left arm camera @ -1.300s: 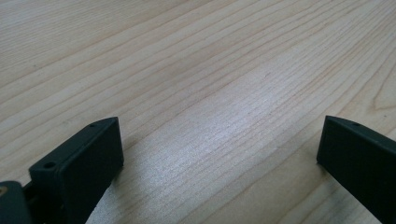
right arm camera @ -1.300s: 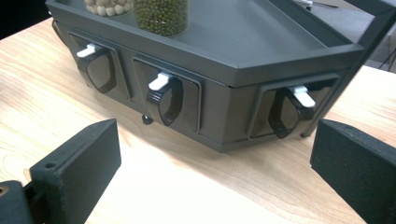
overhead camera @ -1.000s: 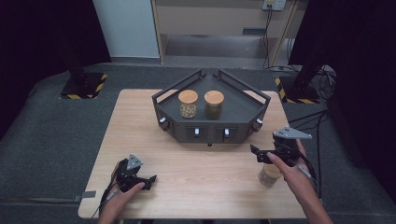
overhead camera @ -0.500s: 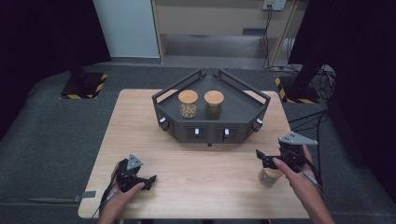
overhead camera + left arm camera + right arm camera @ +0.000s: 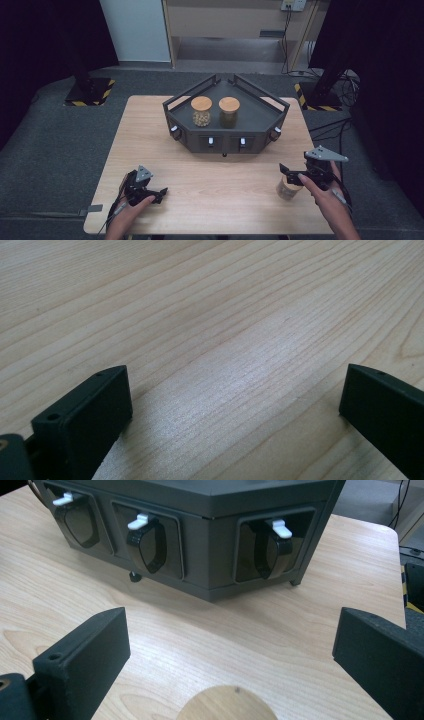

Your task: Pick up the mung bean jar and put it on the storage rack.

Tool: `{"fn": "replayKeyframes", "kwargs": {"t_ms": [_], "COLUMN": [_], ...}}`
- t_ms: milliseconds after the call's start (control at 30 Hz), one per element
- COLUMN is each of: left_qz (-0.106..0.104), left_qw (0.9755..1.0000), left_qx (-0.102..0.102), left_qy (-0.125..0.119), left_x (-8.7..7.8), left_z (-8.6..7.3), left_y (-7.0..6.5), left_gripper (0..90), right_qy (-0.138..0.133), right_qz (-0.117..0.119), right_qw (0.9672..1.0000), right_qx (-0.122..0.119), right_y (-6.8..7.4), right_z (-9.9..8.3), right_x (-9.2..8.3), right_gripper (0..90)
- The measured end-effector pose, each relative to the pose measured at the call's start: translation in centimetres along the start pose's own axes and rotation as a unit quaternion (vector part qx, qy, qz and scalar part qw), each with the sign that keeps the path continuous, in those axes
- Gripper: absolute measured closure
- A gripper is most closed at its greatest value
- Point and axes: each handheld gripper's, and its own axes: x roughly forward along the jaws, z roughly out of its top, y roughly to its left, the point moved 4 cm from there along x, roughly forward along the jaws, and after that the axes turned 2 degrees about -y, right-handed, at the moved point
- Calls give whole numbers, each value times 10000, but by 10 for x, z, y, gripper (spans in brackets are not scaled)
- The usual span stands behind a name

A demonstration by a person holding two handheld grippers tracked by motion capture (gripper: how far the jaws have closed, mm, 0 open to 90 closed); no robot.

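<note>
Between the two black jaws of the right gripper (image 5: 230, 645), which stand wide apart and grasp nothing, the round wooden lid of a jar (image 5: 226, 704) shows at the bottom edge of the right gripper view. The jaws are above the lid and do not touch it. From the high view, this jar (image 5: 289, 185) stands on the wooden table (image 5: 150, 130) near its front right corner, and the right gripper (image 5: 295, 172) hovers just over it, held by the person's right hand (image 5: 325, 192).

Beyond the jar, the way ahead is taken by a dark angular rack (image 5: 200, 540) with recessed pockets in its front face, each with a small white latch (image 5: 140, 521). Bare table lies between the jar and this rack. On top of the rack (image 5: 260, 120), two more jars with wooden lids stand side by side: the left one (image 5: 201, 111) and the right one (image 5: 229, 111).

Well apart, near the front left corner, the left gripper (image 5: 150, 192) rests low over the table. Its jaws are also released and wide, with only bare wood (image 5: 225, 340) between them.

Around the table, the floor is dark grey, and cables (image 5: 340, 125) lie at the right side.
</note>
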Motion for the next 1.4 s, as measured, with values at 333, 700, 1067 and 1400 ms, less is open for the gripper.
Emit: {"fn": "replayKeyframes", "kwargs": {"t_ms": [333, 700, 1067, 1400], "left_qz": [1, 1, 1, 0], "left_qw": [10000, 10000, 10000, 10000], "left_qx": [-1, -2, -1, 0], "left_qy": [-2, -1, -1, 0], "left_x": [0, 0, 0, 0], "left_z": [0, 0, 0, 0], "left_y": [0, 0, 0, 0], "left_gripper": [0, 0, 0, 0], "right_qy": [-14, -36, -20, -19], "right_qz": [-68, -83, -38, -18], "right_qw": [10000, 9999, 9999, 9999], "right_qx": [52, 123, 122, 166], "right_y": [-2, -5, -4, -3], "right_z": [-11, -26, -31, -40], "right_x": [-7, -13, -16, -19], "right_gripper": [18, 18, 18, 18]}}
